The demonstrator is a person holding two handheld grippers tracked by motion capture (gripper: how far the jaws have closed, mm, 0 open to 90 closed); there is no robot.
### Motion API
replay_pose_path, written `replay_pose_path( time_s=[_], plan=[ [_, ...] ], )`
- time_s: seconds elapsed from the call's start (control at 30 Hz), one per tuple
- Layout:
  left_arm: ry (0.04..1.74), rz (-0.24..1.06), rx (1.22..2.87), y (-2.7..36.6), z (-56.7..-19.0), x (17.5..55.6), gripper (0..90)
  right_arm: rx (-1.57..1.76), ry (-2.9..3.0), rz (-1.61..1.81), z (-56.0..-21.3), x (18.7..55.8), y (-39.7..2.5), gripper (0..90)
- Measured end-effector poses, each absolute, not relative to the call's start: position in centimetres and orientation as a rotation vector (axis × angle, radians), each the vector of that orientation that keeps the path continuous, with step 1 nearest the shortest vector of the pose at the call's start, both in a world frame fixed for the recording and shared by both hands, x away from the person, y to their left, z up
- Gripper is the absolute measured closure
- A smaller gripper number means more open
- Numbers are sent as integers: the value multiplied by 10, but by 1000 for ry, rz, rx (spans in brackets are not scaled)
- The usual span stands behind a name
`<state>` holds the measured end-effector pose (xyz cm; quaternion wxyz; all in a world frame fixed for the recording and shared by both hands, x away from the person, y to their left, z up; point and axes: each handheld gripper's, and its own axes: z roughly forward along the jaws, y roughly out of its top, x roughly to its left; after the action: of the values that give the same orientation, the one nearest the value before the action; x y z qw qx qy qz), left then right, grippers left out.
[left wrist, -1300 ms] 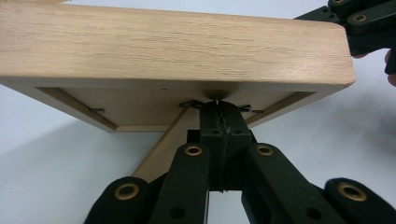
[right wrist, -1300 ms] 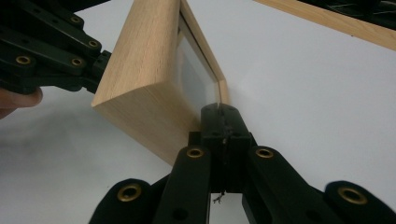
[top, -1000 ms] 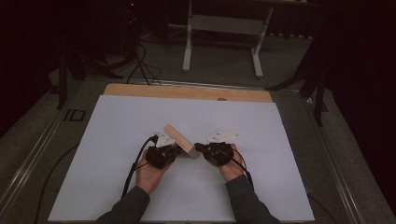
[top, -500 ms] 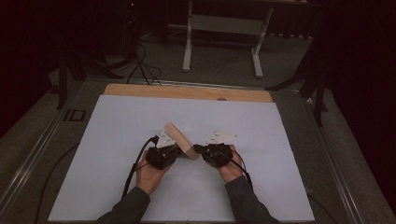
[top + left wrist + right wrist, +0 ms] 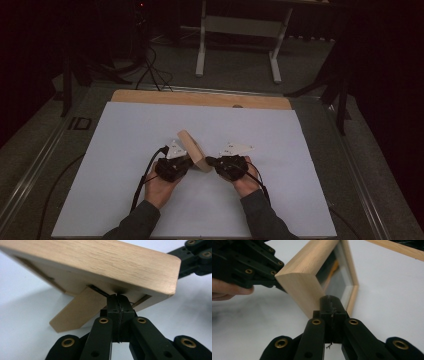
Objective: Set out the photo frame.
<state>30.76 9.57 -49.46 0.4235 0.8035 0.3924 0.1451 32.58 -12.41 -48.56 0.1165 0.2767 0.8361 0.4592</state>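
You're working in what looks like a lab or recording bay. At the frame's centre a white sheet (image 5: 150, 130) covers a wood-edged table (image 5: 200, 98). Above it, at top centre, a white stand (image 5: 239, 30) sits on grey floor; cables (image 5: 150, 65) trail at upper left, and dark curtains (image 5: 390, 75) close the right.

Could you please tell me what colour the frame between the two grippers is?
The frame is light natural wood with visible grain, seen best in the left gripper view.
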Motion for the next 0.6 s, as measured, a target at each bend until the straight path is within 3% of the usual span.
replay_pose_path(
  time_s=[0.6],
  plan=[
    [1017, 347, 1995, 105, -497, 315, 897, 778, 2473, 1351, -486, 321, -114, 899]
  ],
)
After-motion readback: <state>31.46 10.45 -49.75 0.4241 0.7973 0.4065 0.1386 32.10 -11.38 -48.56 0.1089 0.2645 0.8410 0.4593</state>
